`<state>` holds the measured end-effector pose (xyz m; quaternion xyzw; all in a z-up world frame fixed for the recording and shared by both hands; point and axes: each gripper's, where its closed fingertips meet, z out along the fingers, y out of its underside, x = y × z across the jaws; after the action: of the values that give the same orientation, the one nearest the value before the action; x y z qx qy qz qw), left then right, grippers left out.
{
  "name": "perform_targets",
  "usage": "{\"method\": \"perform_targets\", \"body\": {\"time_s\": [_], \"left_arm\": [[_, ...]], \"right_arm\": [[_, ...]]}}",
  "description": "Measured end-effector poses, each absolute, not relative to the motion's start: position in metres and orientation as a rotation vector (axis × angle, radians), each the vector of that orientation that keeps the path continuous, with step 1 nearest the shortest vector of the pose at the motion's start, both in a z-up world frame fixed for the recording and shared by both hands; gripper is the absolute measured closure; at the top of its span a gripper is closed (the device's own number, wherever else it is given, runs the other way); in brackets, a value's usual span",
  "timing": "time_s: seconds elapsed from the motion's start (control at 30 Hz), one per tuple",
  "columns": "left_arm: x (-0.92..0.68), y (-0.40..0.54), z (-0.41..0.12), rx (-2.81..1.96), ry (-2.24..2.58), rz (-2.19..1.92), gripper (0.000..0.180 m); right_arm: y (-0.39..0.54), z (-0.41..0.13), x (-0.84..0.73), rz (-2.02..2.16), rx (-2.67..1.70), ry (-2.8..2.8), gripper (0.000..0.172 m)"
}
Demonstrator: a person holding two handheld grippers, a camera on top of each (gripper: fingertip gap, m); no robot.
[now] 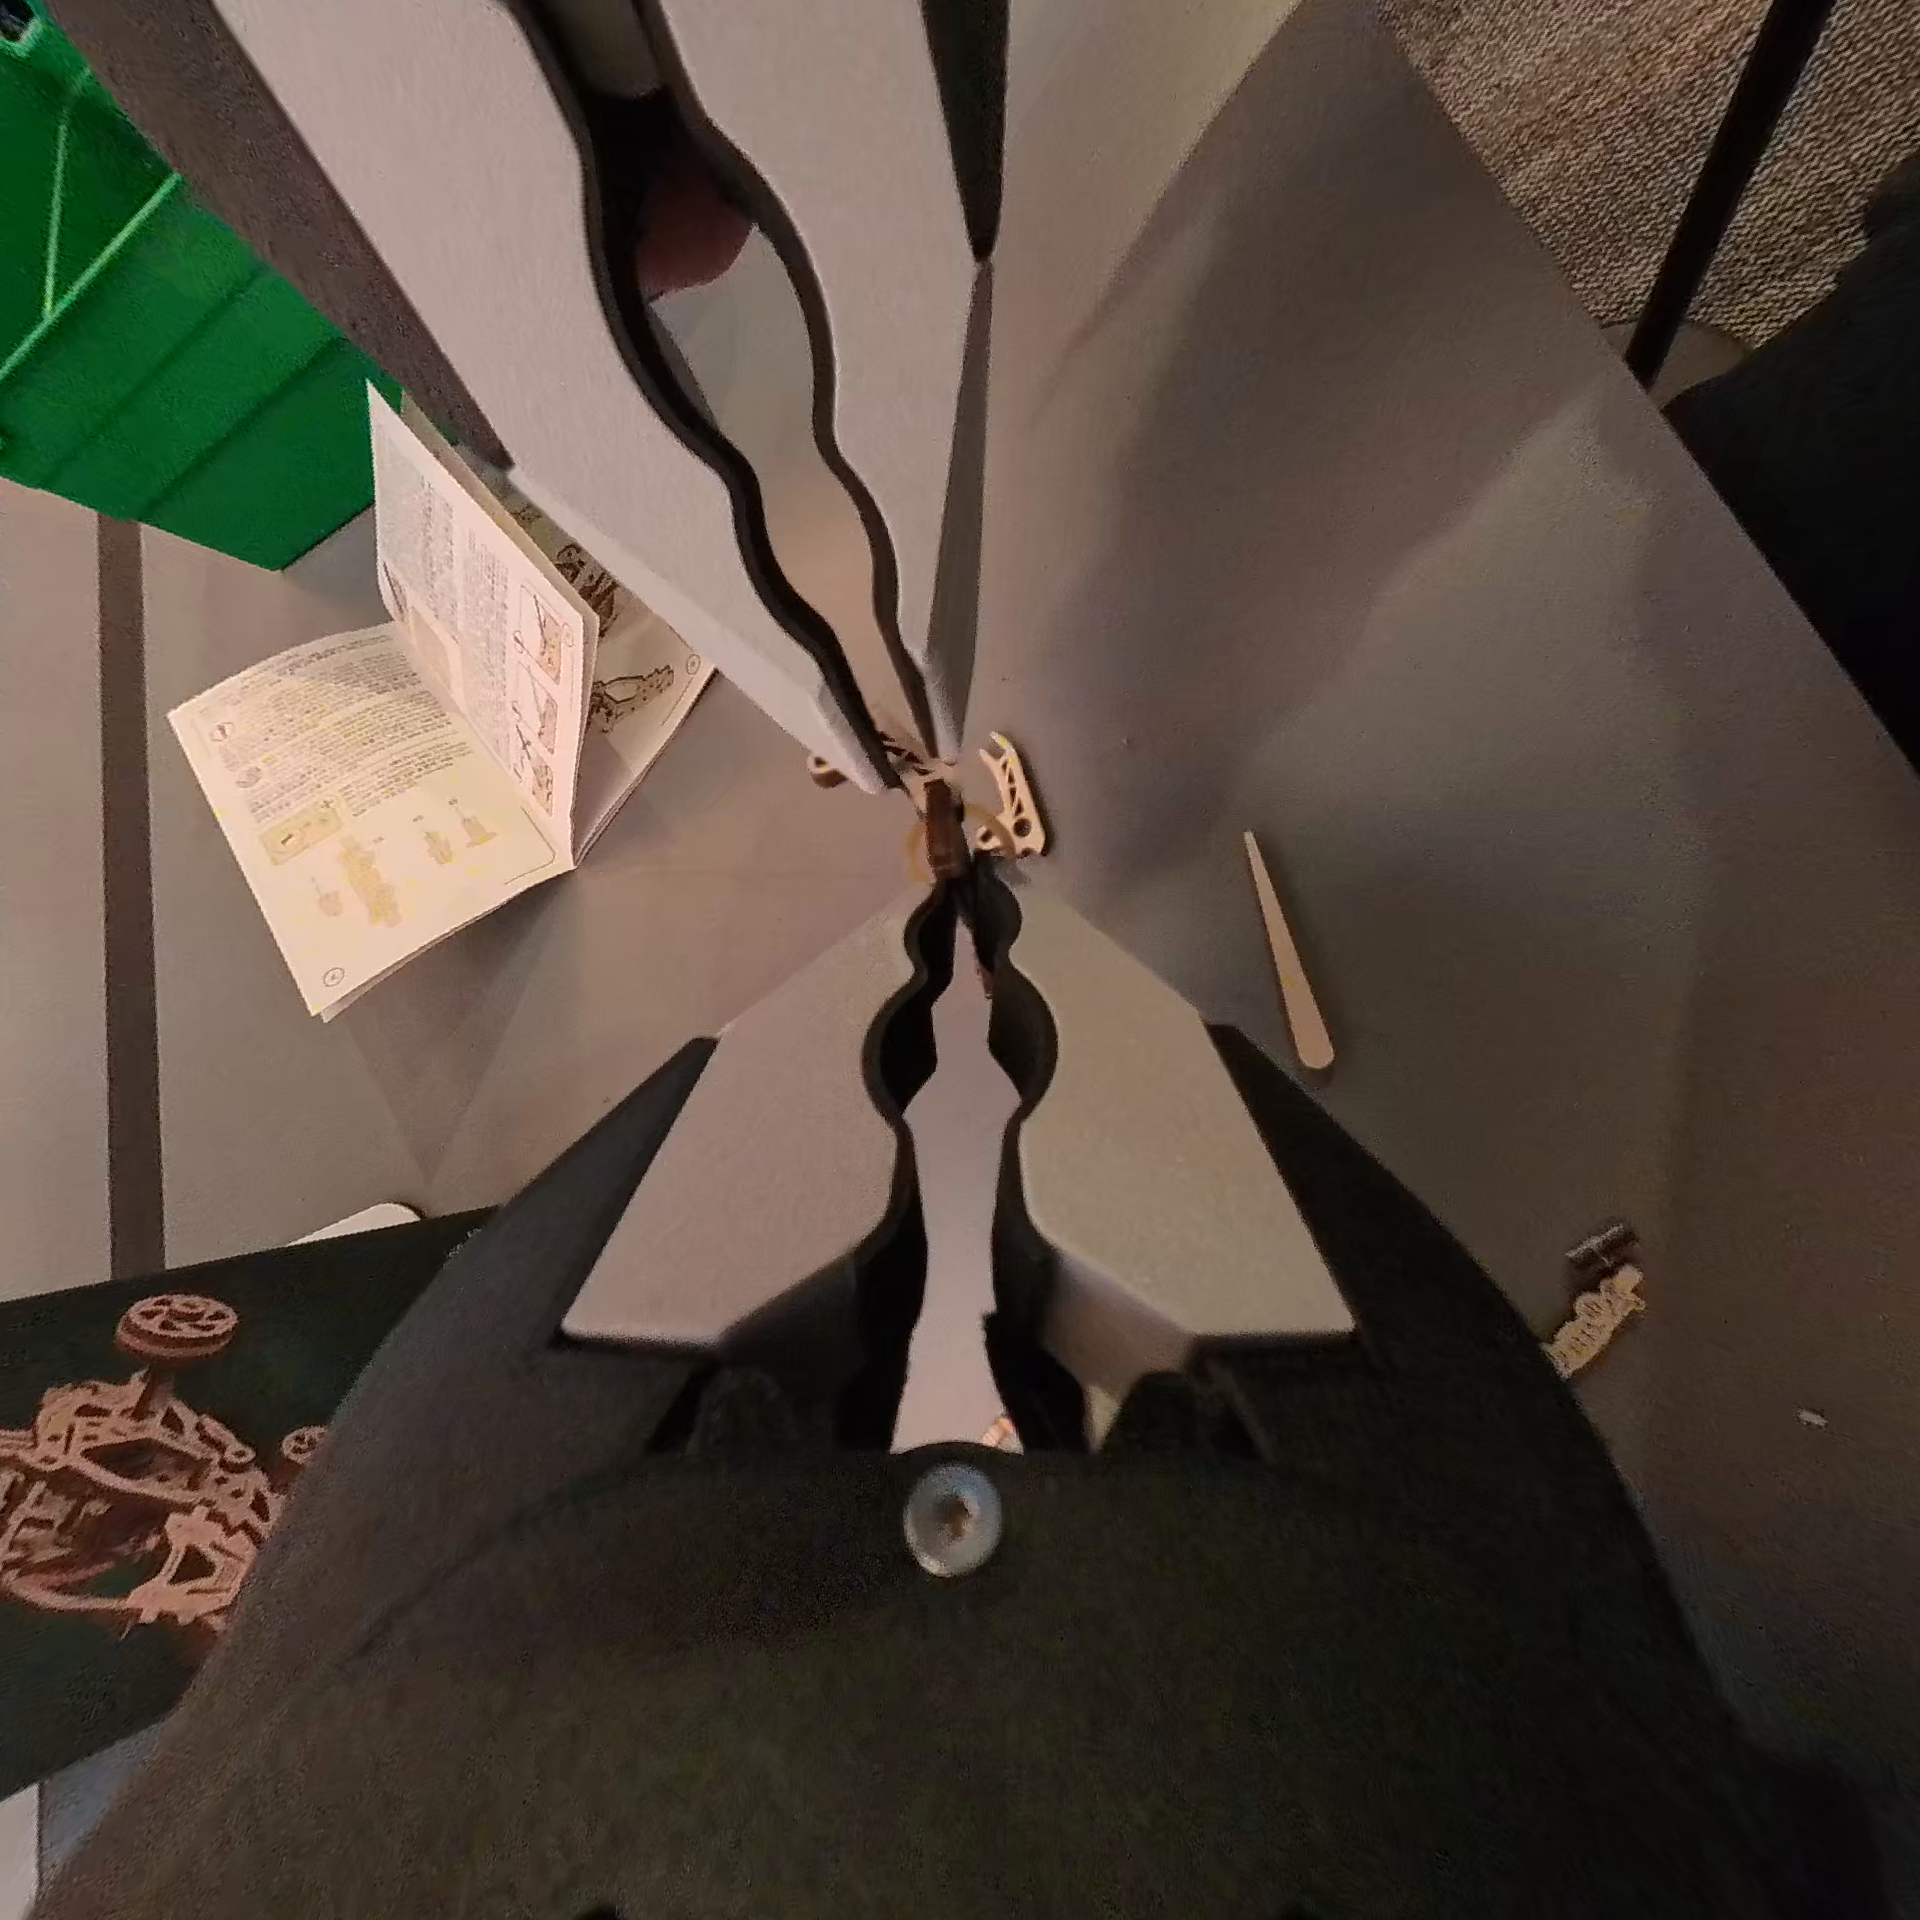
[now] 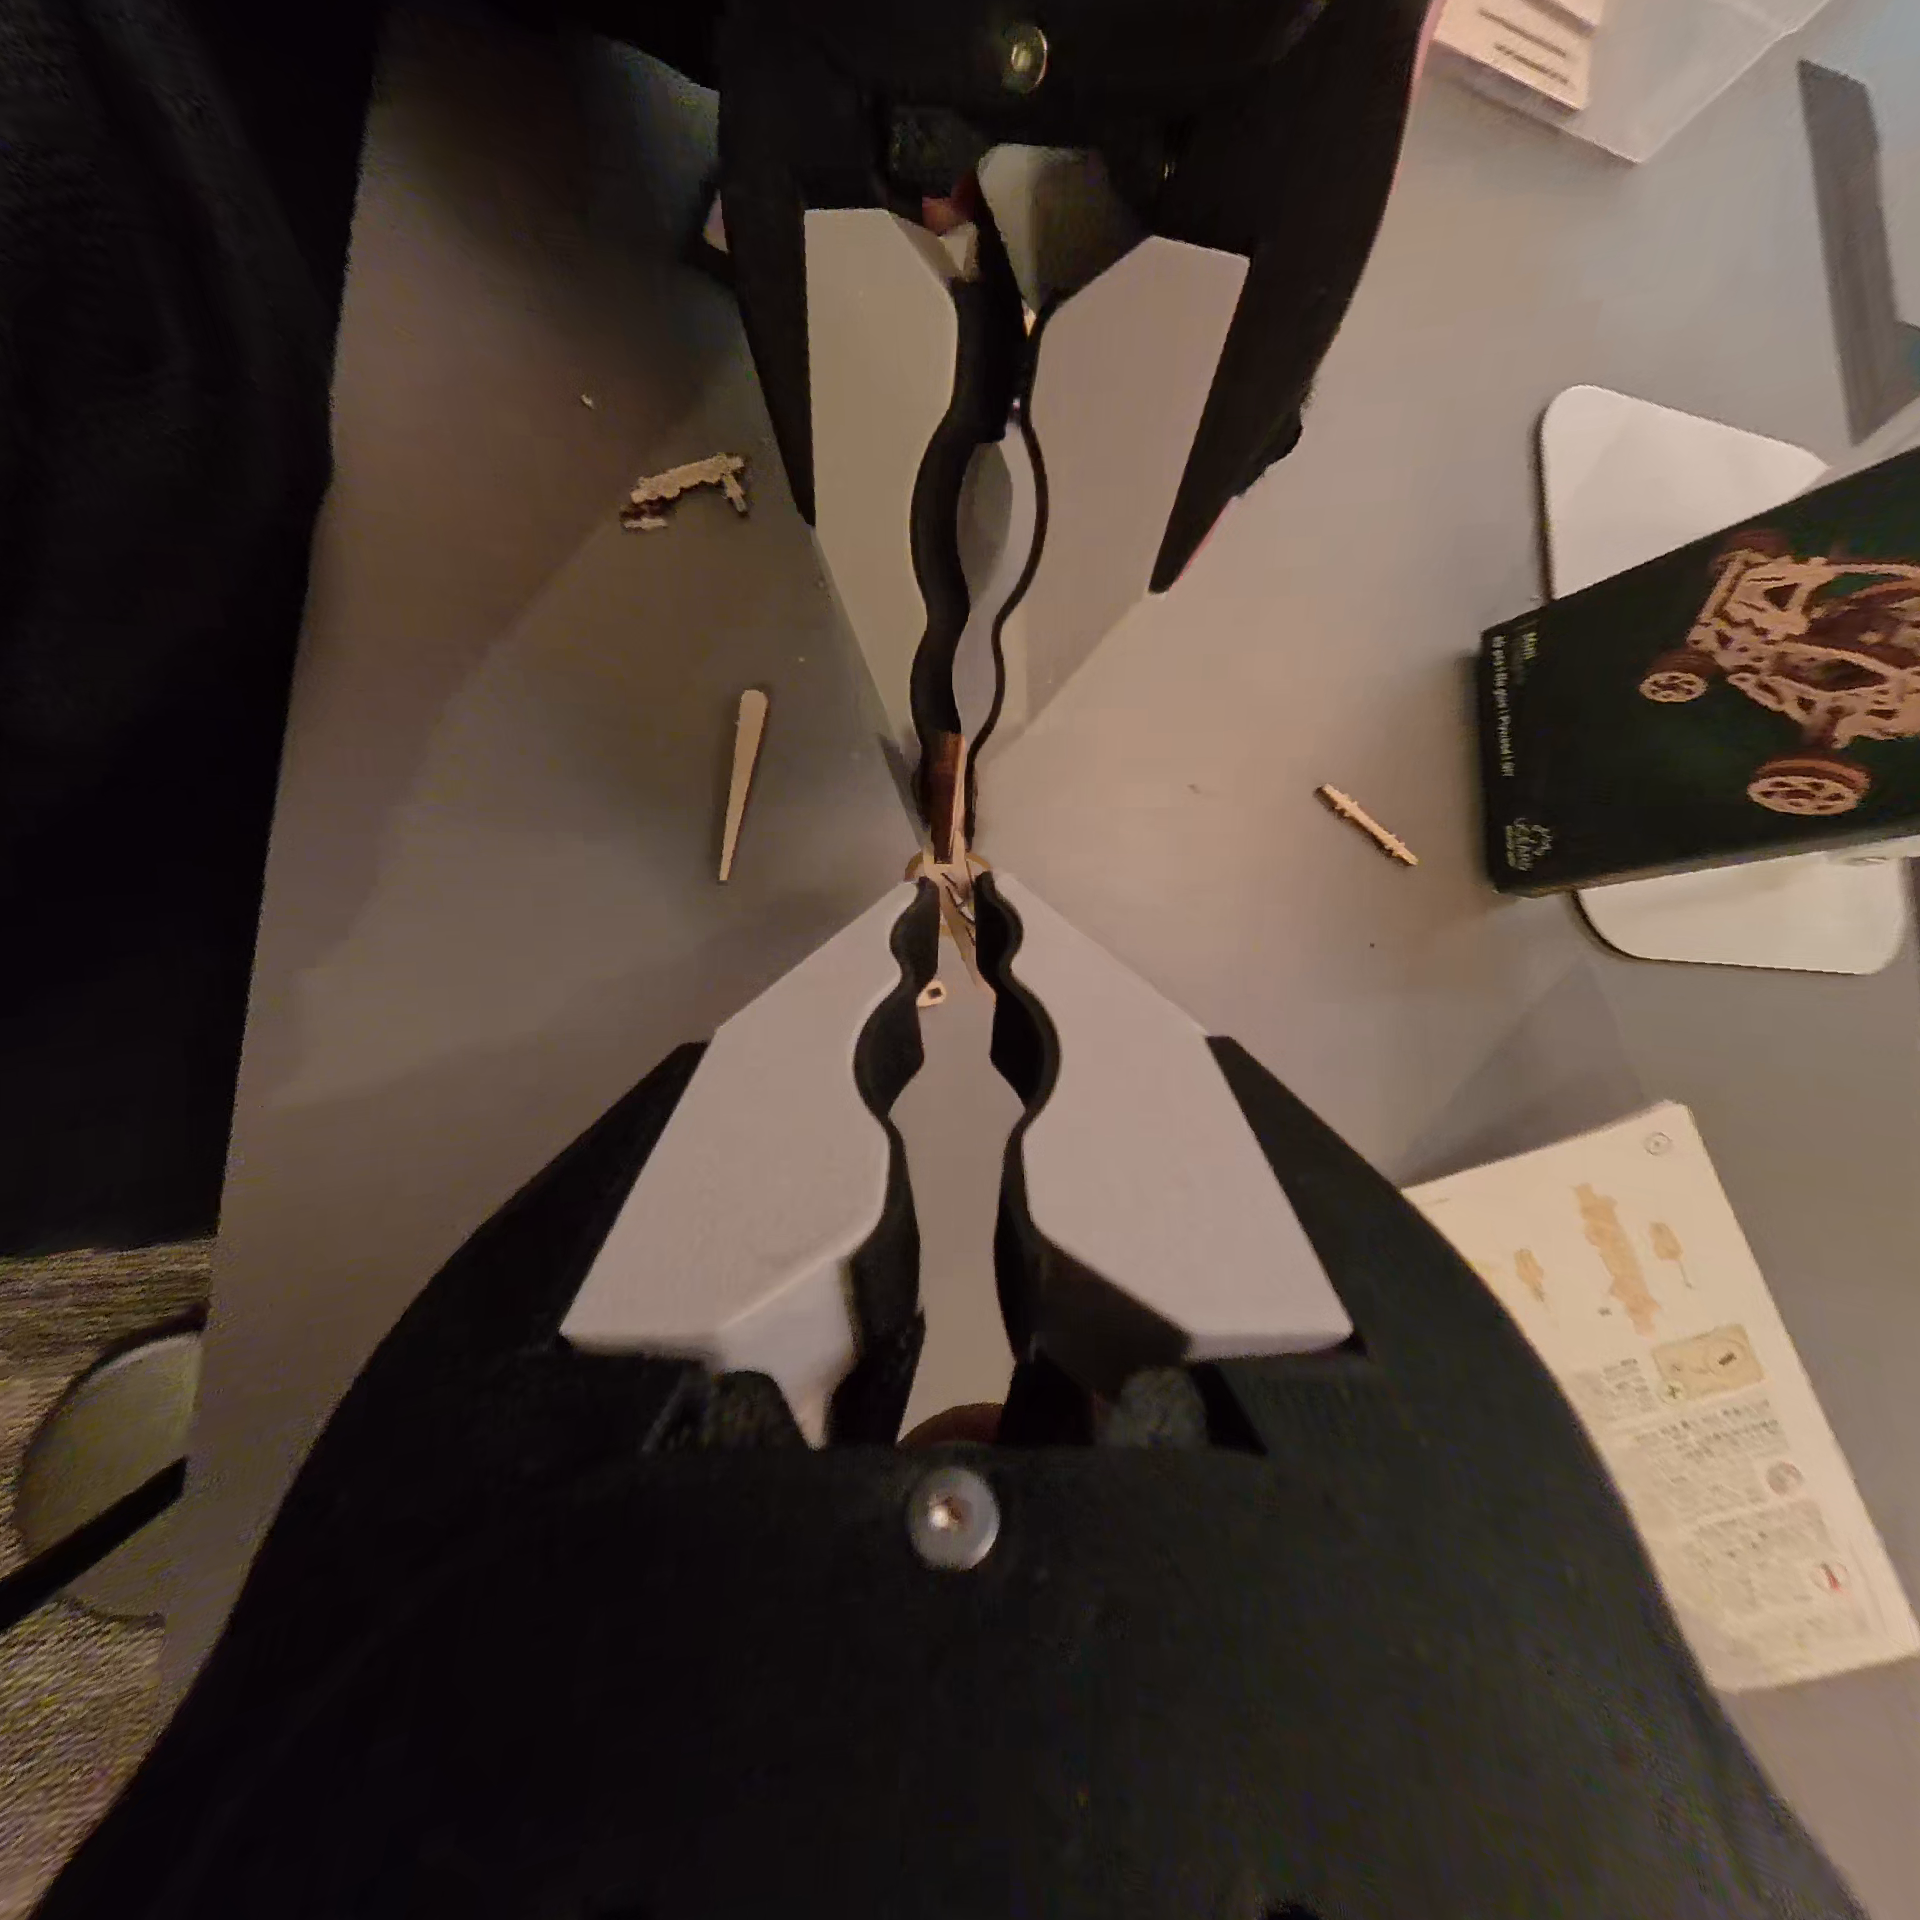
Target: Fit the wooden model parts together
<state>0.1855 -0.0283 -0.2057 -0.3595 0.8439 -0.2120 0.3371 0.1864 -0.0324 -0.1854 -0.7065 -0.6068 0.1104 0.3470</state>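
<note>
Now pinching a brown peg (image 1: 943, 831) with left gripper (image 1: 961, 883), meeting right gripper (image 2: 951, 894) clamping pale lattice piece (image 1: 1013, 795) at twelve o'clock.

You work at a plain grey table (image 1: 1455, 623) under dim, warm light. Beyond its edge you see speckled grey carpet (image 1: 1621, 135), a thin black leg (image 1: 1704, 177), and a green bin (image 1: 135, 343)

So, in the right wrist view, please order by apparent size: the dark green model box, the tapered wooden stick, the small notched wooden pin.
1. Dark green model box
2. Tapered wooden stick
3. Small notched wooden pin

All lie on the grey table.
</note>
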Motion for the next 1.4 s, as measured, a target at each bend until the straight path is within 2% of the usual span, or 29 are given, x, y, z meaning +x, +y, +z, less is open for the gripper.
{"method": "perform_targets", "body": {"time_s": [0.03,0.77,1.4], "left_arm": [[0.186,-0.028,-0.206,-0.941,2.198,-0.549,0.179],[0.188,-0.019,-0.209,-0.929,2.184,-0.373,0.179],[0.191,-0.027,-0.223,-0.851,2.252,-0.201,0.178]], "right_arm": [[-0.031,-0.185,0.187,0.250,-1.827,-1.569,0.168],[-0.026,-0.187,0.187,0.009,-1.939,-1.429,0.168],[-0.033,-0.199,0.191,-0.031,-1.939,-1.690,0.169]]}}
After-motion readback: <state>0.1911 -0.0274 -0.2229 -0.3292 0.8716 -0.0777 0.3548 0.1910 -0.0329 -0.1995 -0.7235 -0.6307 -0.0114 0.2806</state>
